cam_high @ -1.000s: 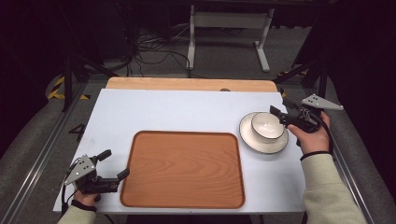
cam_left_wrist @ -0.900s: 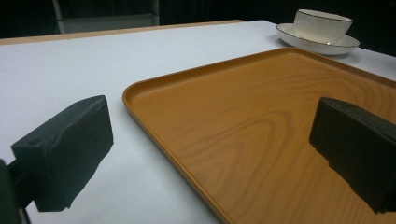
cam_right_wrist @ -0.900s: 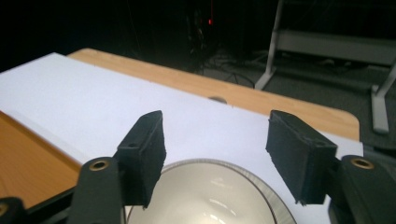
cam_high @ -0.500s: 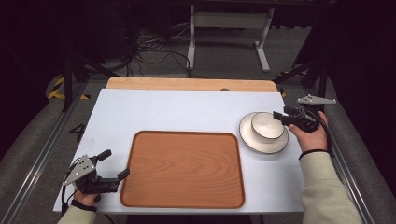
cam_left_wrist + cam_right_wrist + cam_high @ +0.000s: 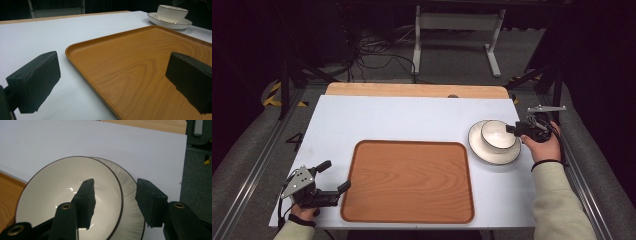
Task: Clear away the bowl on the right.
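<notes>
- While the bowl (image 5: 67,200) sits on its plate (image 5: 477,148) at the counter's (image 5: 402,120) right side, the right gripper (image 5: 115,198) straddles its rim, jaws just closing, one inside, one outside, not yet pinching.
- Far off by the tray (image 5: 408,181), the left gripper (image 5: 334,176) waits with jaws apart and empty.

the right gripper (image 5: 513,129) sits at the right of the frame, its jaws at the rim of the bowl (image 5: 497,135), which stands on a plate (image 5: 492,154). they have just been closing. the left gripper (image 5: 332,176) rests lower left, jaws apart, beside the tray (image 5: 409,182) on the table (image 5: 387,117).
</notes>
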`<state>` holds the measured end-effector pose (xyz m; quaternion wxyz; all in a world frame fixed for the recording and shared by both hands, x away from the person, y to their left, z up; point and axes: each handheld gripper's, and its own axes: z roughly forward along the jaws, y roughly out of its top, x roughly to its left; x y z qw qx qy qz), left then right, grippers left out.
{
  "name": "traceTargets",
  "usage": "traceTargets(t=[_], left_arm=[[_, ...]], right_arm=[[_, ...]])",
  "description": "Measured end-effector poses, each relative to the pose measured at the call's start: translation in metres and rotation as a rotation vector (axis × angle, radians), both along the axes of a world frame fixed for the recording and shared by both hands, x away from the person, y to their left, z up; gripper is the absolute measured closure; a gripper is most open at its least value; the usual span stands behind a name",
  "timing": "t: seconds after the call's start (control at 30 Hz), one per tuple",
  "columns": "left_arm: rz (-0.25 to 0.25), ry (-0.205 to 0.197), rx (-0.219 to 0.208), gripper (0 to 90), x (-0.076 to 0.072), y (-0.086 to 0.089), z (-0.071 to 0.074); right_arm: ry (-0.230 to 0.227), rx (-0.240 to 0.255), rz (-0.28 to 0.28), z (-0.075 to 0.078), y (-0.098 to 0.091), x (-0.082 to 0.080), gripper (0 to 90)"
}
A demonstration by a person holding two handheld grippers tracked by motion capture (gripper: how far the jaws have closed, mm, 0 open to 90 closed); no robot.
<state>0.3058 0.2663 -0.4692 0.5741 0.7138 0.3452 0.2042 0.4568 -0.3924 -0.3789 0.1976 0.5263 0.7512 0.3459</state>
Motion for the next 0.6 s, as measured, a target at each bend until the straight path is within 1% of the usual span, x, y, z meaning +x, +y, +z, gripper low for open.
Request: traceTargets(t=[0.03,0.2,0.27,0.33,0.4,0.47,0.5,0.53,0.57,0.6], left_arm=[[0.0,0.0,-0.001,0.3,0.0,0.0,0.0],[0.0,0.0,0.0,0.3,0.0,0.0,0.0],[0.001,0.0,-0.001,0.3,0.0,0.0,0.0],[0.001,0.001,0.0,0.3,0.0,0.0,0.0],[0.001,0.0,0.0,0.3,0.0,0.0,0.0],[0.001,0.0,0.0,0.3,0.0,0.0,0.0],[0.001,0.0,0.0,0.3,0.0,0.0,0.0],[0.001,0.0,0.001,0.3,0.0,0.0,0.0],[0.001,0.0,0.001,0.3,0.0,0.0,0.0],[0.001,0.0,0.001,0.3,0.0,0.0,0.0]], right_arm=[[0.009,0.001,-0.002,-0.001,0.0,0.001,49.8],[0.084,0.01,-0.021,-0.011,0.0,0.005,54.1],[0.118,-0.005,-0.035,-0.015,0.001,0.007,55.0],[0.138,0.006,-0.043,-0.019,0.002,0.009,56.4],[0.146,0.003,-0.046,-0.02,0.002,0.01,56.7],[0.165,0.008,-0.059,-0.022,0.003,0.012,58.9],[0.165,0.008,-0.059,-0.022,0.003,0.012,58.9],[0.182,0.017,-0.074,-0.023,0.003,0.012,61.6],[0.19,0.021,-0.087,-0.024,0.002,0.013,62.2],[0.19,0.021,-0.087,-0.024,0.002,0.013,62.2]])
